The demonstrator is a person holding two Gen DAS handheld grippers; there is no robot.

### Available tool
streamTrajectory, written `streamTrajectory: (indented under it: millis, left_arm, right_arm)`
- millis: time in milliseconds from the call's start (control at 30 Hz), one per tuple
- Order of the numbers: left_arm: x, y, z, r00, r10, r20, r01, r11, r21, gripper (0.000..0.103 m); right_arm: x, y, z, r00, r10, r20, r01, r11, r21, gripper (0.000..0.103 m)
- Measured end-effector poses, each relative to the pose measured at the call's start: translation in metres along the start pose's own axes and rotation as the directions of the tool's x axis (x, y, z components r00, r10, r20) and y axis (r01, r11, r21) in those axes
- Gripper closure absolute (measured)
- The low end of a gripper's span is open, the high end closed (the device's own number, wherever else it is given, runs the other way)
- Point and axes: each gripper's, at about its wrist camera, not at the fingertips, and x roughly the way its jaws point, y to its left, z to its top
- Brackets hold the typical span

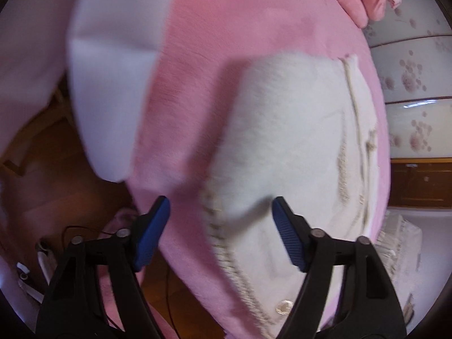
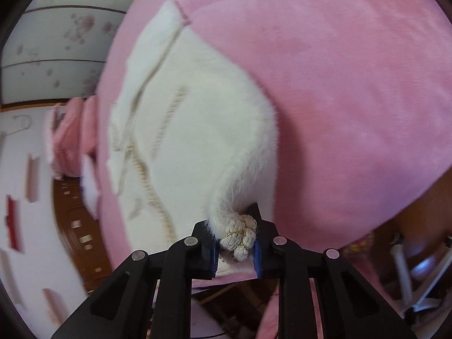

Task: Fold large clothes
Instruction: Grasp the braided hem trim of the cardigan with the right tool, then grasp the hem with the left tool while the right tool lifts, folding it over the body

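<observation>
— Pinching anything, that right tool point(image 2: 236, 244)?

— Yes. Its blue pads are pressed together on a bunched corner of the white fuzzy garment point(image 2: 195, 130), right on the thick braided trim with a gold thread in it. The cloth rises from the pads in a twisted fold and spreads out flat beyond.

— Where does the garment lie?

— On a pink plush blanket point(image 2: 353, 84), which covers the surface under it and hangs over the edge toward a brown wooden floor point(image 2: 73, 226).

— And the left tool point(image 1: 220, 234)?

— Spread. Its pads stand apart with the garment's point(image 1: 288, 141) trimmed edge between them; I see neither pad pressing on the cloth. The view is blurred.

— Anything else nearby?

— A pale folded cloth point(image 1: 113, 93) lies on the blanket point(image 1: 226, 22) beside the garment, and floral panels point(image 1: 415, 73) stand behind.
</observation>
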Motion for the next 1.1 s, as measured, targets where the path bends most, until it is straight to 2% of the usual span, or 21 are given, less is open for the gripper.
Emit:
streamTrajectory:
  millis: [67, 167, 200, 233, 300, 433, 633, 700, 833, 933, 1000, 1100]
  left_arm:
    - [-0.002, -0.018, -0.002, 1.000, -0.006, 0.025, 0.005, 1.000, 0.024, 0.057]
    - [-0.009, -0.041, 0.006, 0.998, 0.043, 0.053, -0.045, 0.998, 0.036, 0.070]
    - [-0.011, -0.046, 0.005, 0.998, 0.017, 0.062, -0.019, 0.999, 0.026, 0.080]
    - [-0.015, -0.052, 0.005, 0.998, -0.022, 0.067, 0.020, 0.999, 0.028, 0.084]
    - [-0.022, -0.068, 0.005, 0.992, -0.103, 0.074, 0.098, 0.993, 0.064, 0.085]
    - [-0.031, -0.100, 0.013, 0.986, -0.158, 0.046, 0.149, 0.976, 0.160, 0.087]
    - [-0.044, -0.157, 0.036, 0.967, -0.251, 0.044, 0.242, 0.958, 0.152, 0.088]
    - [-0.043, -0.179, 0.047, 0.950, -0.312, 0.029, 0.304, 0.941, 0.148, 0.089]
    - [-0.041, -0.237, 0.073, 0.937, -0.348, 0.025, 0.337, 0.922, 0.189, 0.089]
    - [-0.036, -0.276, 0.099, 0.919, -0.393, 0.013, 0.386, 0.907, 0.166, 0.089]
    - [-0.035, -0.303, 0.120, 0.918, -0.395, 0.018, 0.386, 0.905, 0.181, 0.089]
    - [-0.016, -0.348, 0.146, 0.929, -0.371, 0.021, 0.357, 0.907, 0.225, 0.089]
  right_arm:
    - [0.000, 0.014, 0.004, 0.999, 0.052, -0.010, -0.052, 0.999, -0.010, 0.085]
    - [-0.003, 0.030, 0.004, 0.996, 0.084, -0.022, -0.085, 0.996, -0.018, 0.085]
    - [-0.005, 0.032, 0.005, 0.995, 0.096, -0.023, -0.096, 0.995, -0.012, 0.085]
    - [-0.006, 0.035, 0.006, 0.994, 0.109, -0.021, -0.109, 0.994, -0.002, 0.085]
    - [-0.009, 0.042, 0.006, 0.992, 0.125, -0.007, -0.124, 0.992, 0.022, 0.085]
    - [-0.018, 0.064, 0.011, 0.990, 0.140, 0.017, -0.140, 0.990, 0.005, 0.085]
    - [-0.028, 0.119, 0.022, 0.975, 0.201, 0.093, -0.198, 0.979, -0.044, 0.086]
    - [-0.034, 0.135, 0.031, 0.963, 0.238, 0.127, -0.235, 0.971, -0.035, 0.086]
    - [-0.035, 0.173, 0.053, 0.937, 0.283, 0.206, -0.286, 0.958, -0.017, 0.087]
    - [-0.041, 0.194, 0.077, 0.916, 0.307, 0.258, -0.314, 0.949, -0.014, 0.088]
    - [-0.045, 0.208, 0.096, 0.896, 0.328, 0.298, -0.337, 0.941, -0.022, 0.088]
    - [-0.051, 0.227, 0.131, 0.873, 0.325, 0.365, -0.337, 0.941, -0.032, 0.088]
